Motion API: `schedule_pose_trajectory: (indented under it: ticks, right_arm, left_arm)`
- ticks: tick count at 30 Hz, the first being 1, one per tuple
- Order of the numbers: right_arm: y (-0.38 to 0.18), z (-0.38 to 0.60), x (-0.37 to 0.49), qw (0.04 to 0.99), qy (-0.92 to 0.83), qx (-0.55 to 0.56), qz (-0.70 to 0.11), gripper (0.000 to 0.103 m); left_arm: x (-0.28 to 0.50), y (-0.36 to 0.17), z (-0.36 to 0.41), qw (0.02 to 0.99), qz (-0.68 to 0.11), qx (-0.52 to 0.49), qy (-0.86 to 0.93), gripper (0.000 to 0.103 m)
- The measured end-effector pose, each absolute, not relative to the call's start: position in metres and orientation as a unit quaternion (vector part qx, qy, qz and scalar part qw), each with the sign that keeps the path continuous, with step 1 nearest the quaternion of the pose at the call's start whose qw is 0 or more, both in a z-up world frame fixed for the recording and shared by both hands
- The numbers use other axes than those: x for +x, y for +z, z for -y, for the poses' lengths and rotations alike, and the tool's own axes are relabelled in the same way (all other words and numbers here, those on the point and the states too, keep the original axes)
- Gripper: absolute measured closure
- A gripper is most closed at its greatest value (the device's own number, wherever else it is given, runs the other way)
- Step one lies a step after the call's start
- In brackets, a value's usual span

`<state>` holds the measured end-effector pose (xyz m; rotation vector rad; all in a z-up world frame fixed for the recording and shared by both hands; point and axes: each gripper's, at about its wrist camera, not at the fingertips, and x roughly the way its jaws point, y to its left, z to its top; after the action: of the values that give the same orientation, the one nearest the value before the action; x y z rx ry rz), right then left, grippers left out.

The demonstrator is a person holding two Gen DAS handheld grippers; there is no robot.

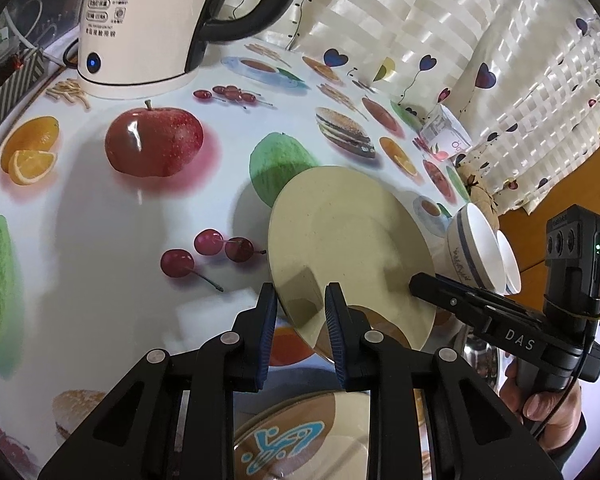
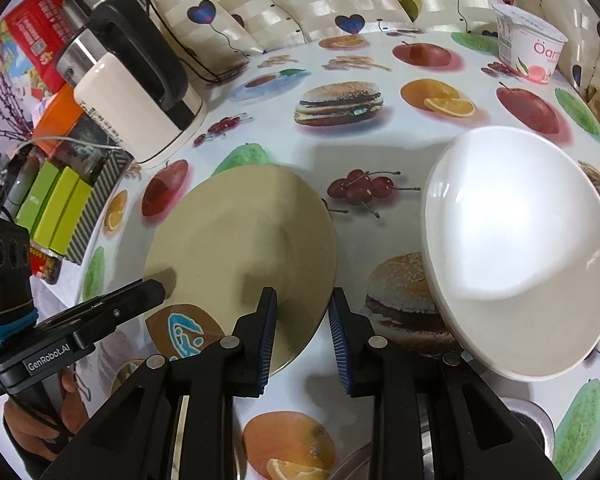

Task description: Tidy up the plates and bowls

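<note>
plate (image 2: pixel 240 240): plain pale beige
second plate (image 1: pixel 292 436): beige, brown disc with turquoise drawing
bowl (image 2: pixel 516 248): glossy white inside
bowl's outside (image 1: pixel 462 256): cream, blue bands
bench (image 1: pixel 100 216): white cloth printed with red apples, oranges, cherries, green fruit, burgers
kettle (image 1: pixel 136 20): cream body, black handle
curtain (image 1: pixel 460 40): ivory checks, dark heart balloons
fingers (image 2: pixel 266 332): black, blue pads

The plate (image 2: pixel 240 240) lay between both grippers' jaws, tilted above the table (image 2: pixel 340 152). The bowl (image 2: pixel 520 248) sat right of the right jaws. The kettle (image 1: pixel 140 20) stood beyond the left jaws.
</note>
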<state>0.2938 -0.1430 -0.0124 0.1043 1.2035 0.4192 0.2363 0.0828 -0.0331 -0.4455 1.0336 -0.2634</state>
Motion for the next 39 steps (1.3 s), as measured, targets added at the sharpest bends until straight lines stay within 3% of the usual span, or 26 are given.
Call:
schedule_pose_trajectory:
  ticks: [39]
  right_arm:
    - [0.005, 0.120, 0.183, 0.796, 0.258, 0.026, -0.547, 0.077]
  left_arm:
    - [0.099, -0.020, -0.099, 0.855, -0.463, -0.221, -0.076, 0.077]
